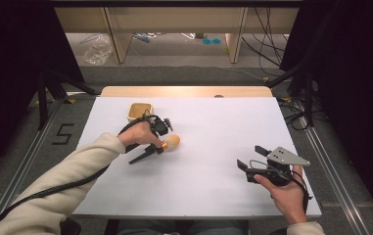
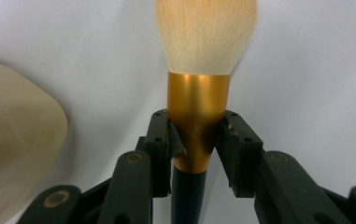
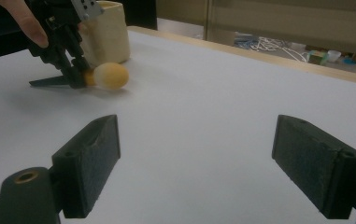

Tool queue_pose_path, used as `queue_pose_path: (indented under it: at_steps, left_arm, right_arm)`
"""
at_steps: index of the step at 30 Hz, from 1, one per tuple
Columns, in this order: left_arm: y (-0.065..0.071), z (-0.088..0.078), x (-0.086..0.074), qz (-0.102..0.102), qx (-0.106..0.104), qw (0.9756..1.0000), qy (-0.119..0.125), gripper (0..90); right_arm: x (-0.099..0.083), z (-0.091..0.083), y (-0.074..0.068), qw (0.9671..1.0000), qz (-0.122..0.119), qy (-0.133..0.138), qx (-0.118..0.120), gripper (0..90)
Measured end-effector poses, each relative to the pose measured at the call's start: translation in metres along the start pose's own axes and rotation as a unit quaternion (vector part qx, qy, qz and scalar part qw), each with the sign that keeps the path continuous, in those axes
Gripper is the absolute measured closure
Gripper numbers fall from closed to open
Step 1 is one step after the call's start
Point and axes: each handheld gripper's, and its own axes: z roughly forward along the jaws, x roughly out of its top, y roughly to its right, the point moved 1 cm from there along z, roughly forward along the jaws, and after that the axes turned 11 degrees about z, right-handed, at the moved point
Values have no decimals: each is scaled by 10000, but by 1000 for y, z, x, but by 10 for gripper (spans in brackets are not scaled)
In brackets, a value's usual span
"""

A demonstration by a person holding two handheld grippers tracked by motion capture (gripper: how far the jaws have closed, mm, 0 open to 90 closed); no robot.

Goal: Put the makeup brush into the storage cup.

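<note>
A bench (image 1: pixel 208 147) covered by a plain white sheet is seen, with a strip of pale wood left bare along its far edge. A small cream-coloured square container (image 1: pixel 140 111) is set on the sheet near the far left corner. Just in front of it a makeup brush (image 1: pixel 163 145) is laid level on the sheet, with its pale bristle head turned to the right and its dark handle to the left, slightly apart from the container.

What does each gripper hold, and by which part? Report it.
The left gripper is shut on the makeup brush with cream bristles and dark handle, clamped at its gold metal ferrule. The right gripper stands open and holds nothing.
</note>
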Motion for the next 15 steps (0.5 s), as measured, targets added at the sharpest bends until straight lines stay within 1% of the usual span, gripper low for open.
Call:
queue_pose_path:
  at_steps: [4, 5, 6, 7, 8, 10, 11, 12, 13, 15]
  left_arm:
    - [0, -1, -1, -8, 34, 10000, 63, 665]
    - [0, -2, -1, -35, 36, 9999, 110, 665]
    - [1, -3, -1, -93, 92, 9997, 219, 665]
    - [2, -2, -1, -184, 104, 9993, 293, 665]
    - [1, -4, -2, -130, 113, 9994, 292, 665]
    - [1, -4, -2, -164, 142, 9991, 354, 665]
    - [1, -5, -3, -140, 166, 9991, 365, 665]
    - [1, -6, -3, -197, 175, 9988, 421, 665]
    - [1, -6, -3, -210, 177, 9987, 438, 665]
    - [1, -8, -4, -197, 225, 9984, 483, 665]
  right_arm:
    - [0, 0, 0, 10000, 0, 3, -2, 163]
    - [0, 0, 0, 10000, -1, 3, -1, 163]
    - [0, 0, 0, 10000, 4, 1, -1, 163]
    - [0, 0, 0, 10000, 1, 1, -2, 163]
    - [0, 0, 0, 10000, -3, 1, -2, 163]
    - [0, 0, 0, 10000, -7, 0, -9, 163]
    - [0, 0, 0, 10000, -4, 4, -9, 163]
    - [0, 0, 0, 10000, -5, 4, -11, 163]
    - [0, 0, 0, 10000, -9, 2, -12, 163]
    - [0, 1, 0, 10000, -7, 16, -6, 163]
